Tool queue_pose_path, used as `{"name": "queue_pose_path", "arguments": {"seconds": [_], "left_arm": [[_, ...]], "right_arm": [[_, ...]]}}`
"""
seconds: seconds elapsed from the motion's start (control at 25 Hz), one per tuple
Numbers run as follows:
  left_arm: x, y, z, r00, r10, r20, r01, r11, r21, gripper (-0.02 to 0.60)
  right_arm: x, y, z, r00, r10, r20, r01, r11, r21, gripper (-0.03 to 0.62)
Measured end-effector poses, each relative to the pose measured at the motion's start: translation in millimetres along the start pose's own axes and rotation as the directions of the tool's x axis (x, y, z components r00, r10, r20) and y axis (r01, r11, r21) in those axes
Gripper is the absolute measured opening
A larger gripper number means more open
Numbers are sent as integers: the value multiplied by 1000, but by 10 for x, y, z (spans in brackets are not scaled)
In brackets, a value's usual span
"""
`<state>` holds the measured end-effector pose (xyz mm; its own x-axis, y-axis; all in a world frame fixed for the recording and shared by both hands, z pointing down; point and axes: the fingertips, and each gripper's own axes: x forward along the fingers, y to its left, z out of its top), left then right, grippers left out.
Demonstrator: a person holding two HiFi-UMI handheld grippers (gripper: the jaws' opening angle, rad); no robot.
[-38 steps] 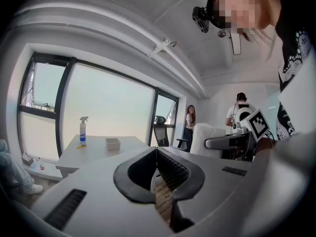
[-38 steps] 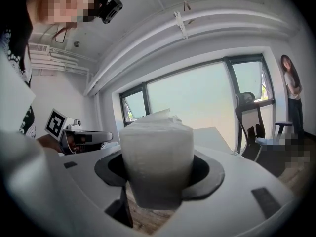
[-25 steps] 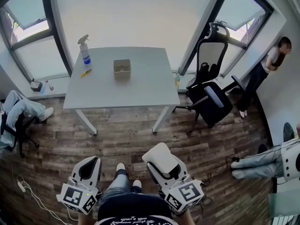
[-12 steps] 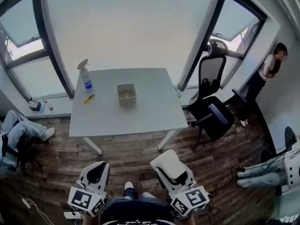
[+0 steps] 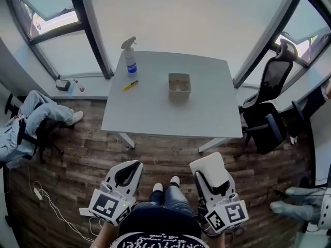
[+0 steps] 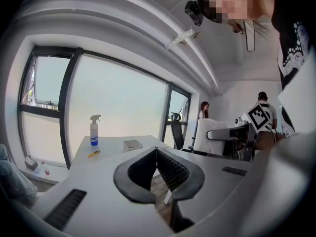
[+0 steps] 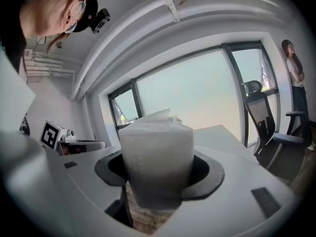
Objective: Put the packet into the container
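Observation:
The open beige container (image 5: 179, 83) stands near the middle of the grey table (image 5: 155, 115), far ahead of both grippers; it also shows small in the left gripper view (image 6: 132, 144). My right gripper (image 5: 213, 180) is shut on a white packet (image 5: 205, 164), which fills the space between the jaws in the right gripper view (image 7: 157, 157). My left gripper (image 5: 130, 170) is held low at the left, its jaws (image 6: 156, 150) meeting with nothing between them. Both grippers hang over the wooden floor, short of the table's near edge.
A spray bottle (image 5: 130, 57) and a yellow pen (image 5: 130, 85) lie at the table's far left. Black office chairs (image 5: 269, 112) stand to the right. A seated person's legs (image 5: 36, 120) show at the left, another person's legs (image 5: 302, 198) at the right. A cable (image 5: 49, 205) lies on the floor.
The table has shifted right and slightly nearer in the head view as the person moves. Both grippers stay low in front, the right one still holding the packet.

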<state>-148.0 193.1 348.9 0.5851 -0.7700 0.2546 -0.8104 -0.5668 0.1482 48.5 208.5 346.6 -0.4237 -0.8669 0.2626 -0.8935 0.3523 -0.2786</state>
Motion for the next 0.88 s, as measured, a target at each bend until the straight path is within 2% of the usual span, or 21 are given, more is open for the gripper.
{"name": "queue_pose_path", "arguments": {"seconds": [0.4, 0.88], "left_arm": [[469, 216, 223, 999, 47, 12, -47, 999, 2, 8], [1176, 54, 482, 997, 55, 59, -56, 998, 14, 8]], "right_arm": [[450, -276, 241, 999, 27, -20, -27, 999, -21, 273], [750, -867, 551, 998, 67, -2, -68, 997, -47, 273]]}}
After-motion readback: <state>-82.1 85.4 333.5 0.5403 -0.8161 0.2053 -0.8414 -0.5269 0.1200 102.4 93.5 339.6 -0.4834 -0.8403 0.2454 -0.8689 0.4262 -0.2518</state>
